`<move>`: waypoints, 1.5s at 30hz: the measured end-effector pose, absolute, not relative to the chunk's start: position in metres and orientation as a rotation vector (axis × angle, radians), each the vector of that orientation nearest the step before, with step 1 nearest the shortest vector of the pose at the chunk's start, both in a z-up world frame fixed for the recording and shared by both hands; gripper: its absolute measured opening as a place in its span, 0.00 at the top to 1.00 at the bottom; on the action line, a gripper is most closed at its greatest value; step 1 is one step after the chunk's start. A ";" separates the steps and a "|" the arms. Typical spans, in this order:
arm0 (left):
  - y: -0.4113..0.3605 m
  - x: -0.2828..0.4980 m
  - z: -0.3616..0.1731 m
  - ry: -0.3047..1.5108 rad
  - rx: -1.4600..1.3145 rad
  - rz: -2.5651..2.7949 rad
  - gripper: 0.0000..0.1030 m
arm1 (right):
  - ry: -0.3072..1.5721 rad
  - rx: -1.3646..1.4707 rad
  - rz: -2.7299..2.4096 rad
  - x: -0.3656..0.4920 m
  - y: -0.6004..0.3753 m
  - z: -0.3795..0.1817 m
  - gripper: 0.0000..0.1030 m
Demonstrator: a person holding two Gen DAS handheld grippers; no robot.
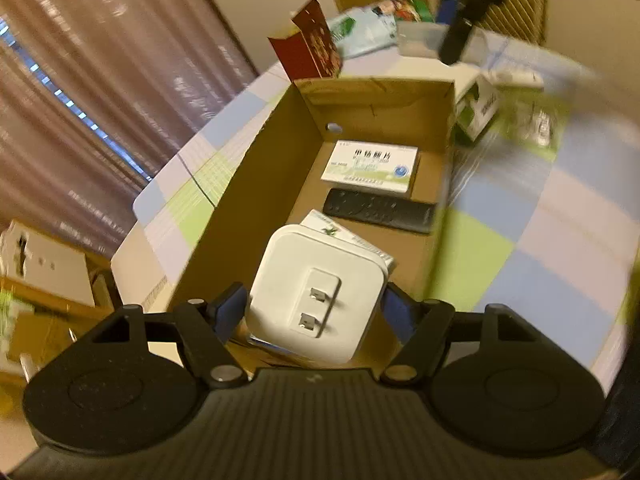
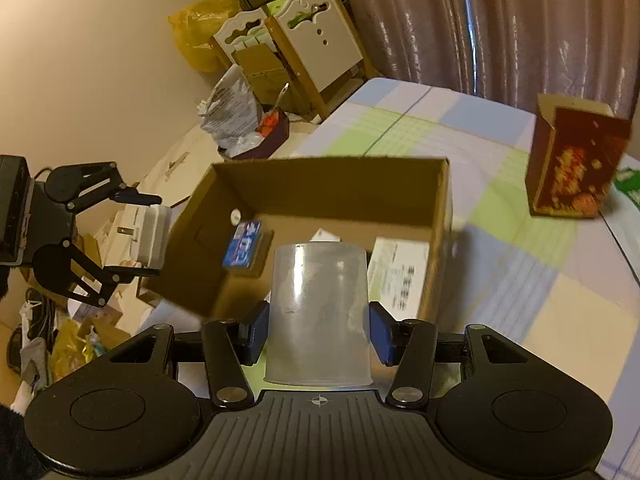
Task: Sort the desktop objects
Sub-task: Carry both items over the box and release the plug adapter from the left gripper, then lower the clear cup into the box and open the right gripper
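My left gripper (image 1: 314,306) is shut on a white power adapter (image 1: 316,292) with two metal prongs, held above the near end of an open cardboard box (image 1: 256,184). Inside the box lie a white medicine box (image 1: 372,166), a black remote (image 1: 380,210) and another white packet (image 1: 352,238). My right gripper (image 2: 318,330) is shut on a clear plastic cup (image 2: 318,312), held upside down over the same cardboard box (image 2: 320,184). A blue toothpaste box (image 2: 245,245) leans inside it. The left gripper with the adapter (image 2: 140,236) shows at the box's left.
A dark red carton (image 1: 310,46) (image 2: 572,164) stands on the checked tablecloth (image 2: 540,300) beyond the box. A green-white box (image 1: 478,110) and packets (image 1: 364,28) lie at the far edge. Floor clutter and bags (image 2: 236,116) lie beside the table.
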State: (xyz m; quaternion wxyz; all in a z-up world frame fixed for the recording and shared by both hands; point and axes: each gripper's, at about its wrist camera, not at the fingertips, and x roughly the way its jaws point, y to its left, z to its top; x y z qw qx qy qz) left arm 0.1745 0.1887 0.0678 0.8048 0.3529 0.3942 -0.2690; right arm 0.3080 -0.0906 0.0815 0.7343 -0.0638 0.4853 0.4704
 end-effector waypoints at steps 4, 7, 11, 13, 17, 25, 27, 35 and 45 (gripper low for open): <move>0.193 0.204 0.055 0.862 0.888 -0.692 0.32 | 1.078 -0.114 1.019 0.320 -0.078 0.073 0.50; 0.189 0.218 0.043 0.878 0.965 -0.808 0.32 | 1.099 -0.082 0.998 0.322 -0.083 0.068 0.50; 0.180 0.232 0.018 0.915 1.072 -0.992 0.32 | 1.127 -0.043 0.951 0.325 -0.095 0.063 0.50; 0.175 0.237 0.004 0.948 1.122 -1.078 0.32 | 1.134 -0.025 0.926 0.326 -0.101 0.062 0.50; 0.171 0.244 -0.018 1.031 1.149 -1.227 0.32 | 1.142 0.010 0.894 0.330 -0.111 0.062 0.50; 0.170 0.256 -0.038 1.182 1.147 -1.379 0.39 | 1.160 0.032 0.878 0.334 -0.112 0.060 0.50; 0.171 0.258 -0.043 1.226 1.144 -1.406 0.41 | 1.164 0.030 0.880 0.335 -0.111 0.060 0.50; 0.173 0.259 -0.049 1.246 1.129 -1.378 0.44 | 1.170 0.005 0.908 0.334 -0.097 0.058 0.50; 0.182 0.254 -0.031 1.141 1.098 -1.288 0.37 | 1.198 -0.105 0.974 0.332 -0.057 0.055 0.50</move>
